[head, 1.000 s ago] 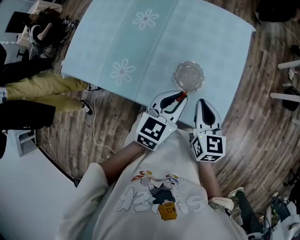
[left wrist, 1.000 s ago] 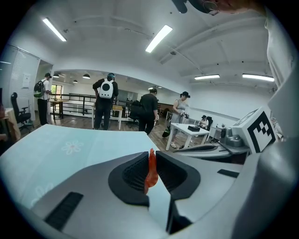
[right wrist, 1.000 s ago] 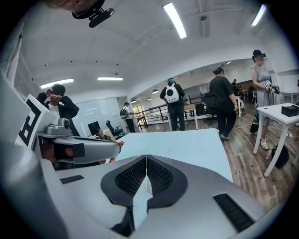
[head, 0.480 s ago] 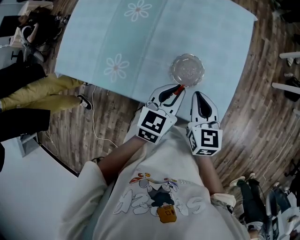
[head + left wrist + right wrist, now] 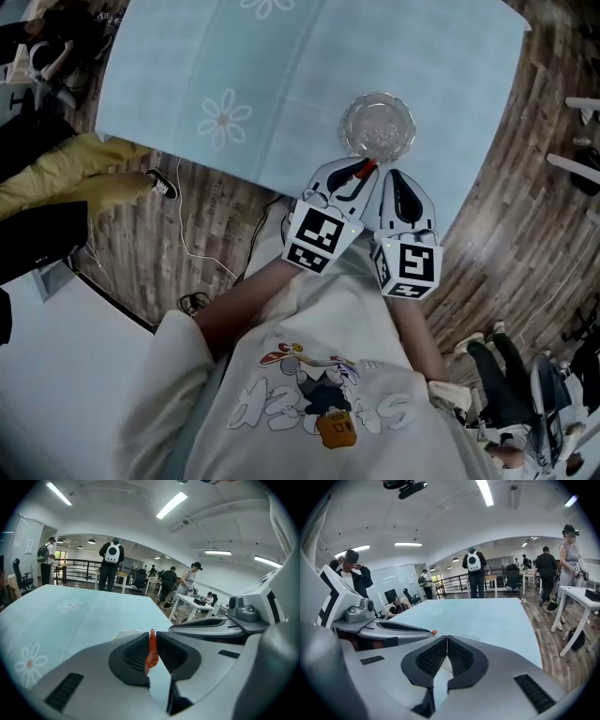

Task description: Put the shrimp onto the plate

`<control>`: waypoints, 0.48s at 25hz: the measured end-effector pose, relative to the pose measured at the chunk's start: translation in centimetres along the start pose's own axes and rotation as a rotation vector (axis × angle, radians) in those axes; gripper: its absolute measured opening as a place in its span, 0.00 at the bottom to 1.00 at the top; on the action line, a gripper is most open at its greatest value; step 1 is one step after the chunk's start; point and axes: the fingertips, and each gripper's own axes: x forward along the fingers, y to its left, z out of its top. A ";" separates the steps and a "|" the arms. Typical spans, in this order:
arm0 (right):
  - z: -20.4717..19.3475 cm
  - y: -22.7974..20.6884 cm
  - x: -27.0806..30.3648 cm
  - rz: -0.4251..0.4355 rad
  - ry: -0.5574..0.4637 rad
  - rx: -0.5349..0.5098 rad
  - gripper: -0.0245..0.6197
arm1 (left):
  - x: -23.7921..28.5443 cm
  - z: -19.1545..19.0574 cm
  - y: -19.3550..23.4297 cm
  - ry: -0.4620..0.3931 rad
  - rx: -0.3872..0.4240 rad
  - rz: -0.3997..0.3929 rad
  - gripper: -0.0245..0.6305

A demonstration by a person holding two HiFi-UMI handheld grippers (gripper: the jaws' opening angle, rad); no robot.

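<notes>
Pinching the shrimp (image 5: 151,654), the left hand-held gripper (image 5: 357,177) hovers near the plate (image 5: 379,125).

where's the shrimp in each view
Head view: shrimp centre, in the left gripper, just below the plate.
Left gripper view: shrimp lower centre, upright between the jaws.
Right gripper view: shrimp an orange tip, left of centre.
Shared landmark: the pale blue table.

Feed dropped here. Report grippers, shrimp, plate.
Left hand-held gripper shut on thin red-orange shrimp. Right hand-held gripper shut, empty. Clear glass plate just ahead, bare, nothing in the way.
</notes>
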 end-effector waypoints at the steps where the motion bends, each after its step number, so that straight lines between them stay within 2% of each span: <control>1: -0.3 -0.3 0.3 -0.005 0.008 0.014 0.07 | 0.3 -0.2 0.0 0.004 -0.002 0.001 0.12; 12: -2.4 -2.2 2.8 -0.029 0.059 0.030 0.07 | 3.0 -2.9 1.7 0.052 -0.030 0.040 0.12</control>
